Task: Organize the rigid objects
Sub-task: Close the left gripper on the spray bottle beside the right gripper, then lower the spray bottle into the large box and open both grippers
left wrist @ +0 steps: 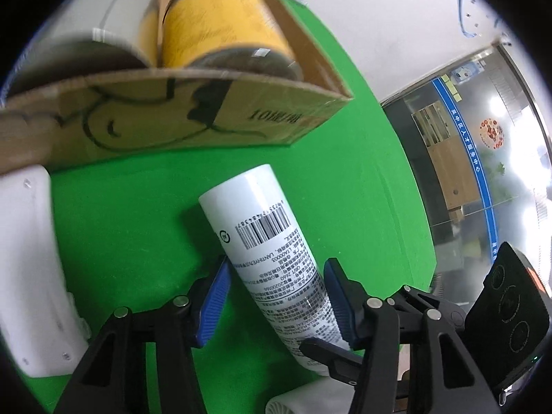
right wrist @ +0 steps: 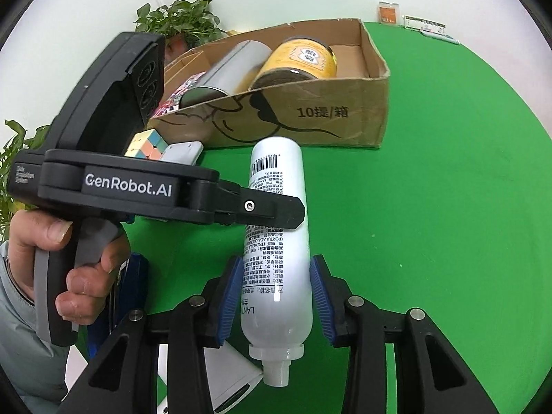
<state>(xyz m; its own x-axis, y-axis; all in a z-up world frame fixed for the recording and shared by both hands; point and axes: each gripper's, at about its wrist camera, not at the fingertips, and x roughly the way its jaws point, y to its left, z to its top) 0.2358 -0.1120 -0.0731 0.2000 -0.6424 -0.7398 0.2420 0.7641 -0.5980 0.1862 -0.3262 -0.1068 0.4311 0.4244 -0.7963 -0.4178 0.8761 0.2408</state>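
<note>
A white spray bottle (left wrist: 262,227) with a barcode and fine print lies between both pairs of blue pads, base toward the box. In the left wrist view my left gripper (left wrist: 276,289) is shut on its middle. The bottle sits at a slant, with the left pad's tip and the right pad against it. In the right wrist view my right gripper (right wrist: 276,293) is shut on the bottle (right wrist: 276,179) near its shoulder, and the white nozzle points back at the camera. The left gripper (right wrist: 289,217), held by a hand, crosses from the left with one black finger over the bottle; its other finger is hidden.
A cardboard box (right wrist: 310,114) stands behind on the green cloth, holding a yellow can (right wrist: 303,58) and a silver cylinder (right wrist: 227,69). A colour cube (right wrist: 145,145) and a white device (right wrist: 183,151) lie left of it. A white fan-like object (right wrist: 234,379) lies below the bottle, and plants stand at the left.
</note>
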